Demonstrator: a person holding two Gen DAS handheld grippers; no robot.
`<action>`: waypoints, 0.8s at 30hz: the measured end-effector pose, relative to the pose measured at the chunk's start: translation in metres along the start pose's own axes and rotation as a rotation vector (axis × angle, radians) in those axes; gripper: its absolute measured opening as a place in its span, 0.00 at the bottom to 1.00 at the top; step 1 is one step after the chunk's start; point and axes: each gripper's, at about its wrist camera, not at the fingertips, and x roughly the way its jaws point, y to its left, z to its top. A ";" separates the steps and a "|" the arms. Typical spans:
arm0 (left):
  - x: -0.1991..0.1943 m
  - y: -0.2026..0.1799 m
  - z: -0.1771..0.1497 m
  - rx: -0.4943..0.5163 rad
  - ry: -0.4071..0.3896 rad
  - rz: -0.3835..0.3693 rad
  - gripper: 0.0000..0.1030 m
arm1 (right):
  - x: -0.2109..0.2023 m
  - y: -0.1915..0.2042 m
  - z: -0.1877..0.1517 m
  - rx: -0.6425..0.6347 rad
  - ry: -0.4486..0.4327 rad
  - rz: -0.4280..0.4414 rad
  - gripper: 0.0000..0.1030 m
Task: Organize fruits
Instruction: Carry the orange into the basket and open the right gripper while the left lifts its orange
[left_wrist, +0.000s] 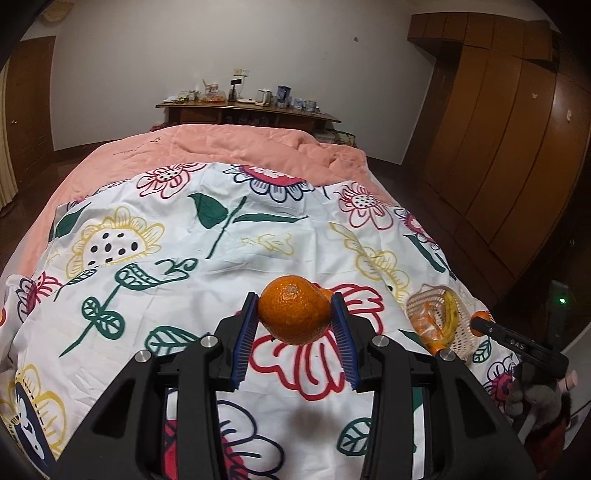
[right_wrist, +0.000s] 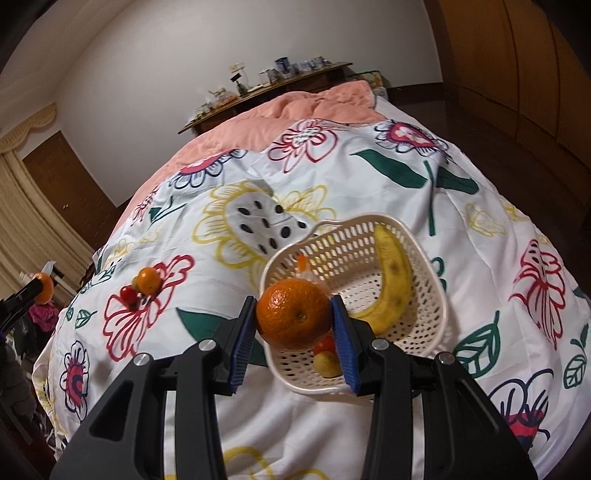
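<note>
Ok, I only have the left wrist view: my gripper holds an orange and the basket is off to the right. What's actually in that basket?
Observer: A banana leans against the far wall of the basket, with a small red fruit and a yellowish one at its near side.
Operator: Is the right gripper free?
Observer: No, the right gripper is shut on its own orange, held over the basket's near rim.
Operator: Any fruit left on the bedspread?
Observer: Yes, a small orange fruit and a red one lie together on the bedspread, left of the basket.
</note>
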 end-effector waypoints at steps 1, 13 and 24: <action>0.001 -0.002 0.000 0.004 0.002 -0.003 0.40 | 0.001 -0.004 0.000 0.014 0.004 0.000 0.40; 0.011 -0.022 -0.008 0.031 0.033 -0.028 0.40 | 0.009 -0.031 -0.006 0.077 0.024 -0.058 0.40; 0.018 -0.037 -0.013 0.056 0.054 -0.048 0.40 | 0.001 -0.042 -0.003 0.106 -0.013 -0.093 0.40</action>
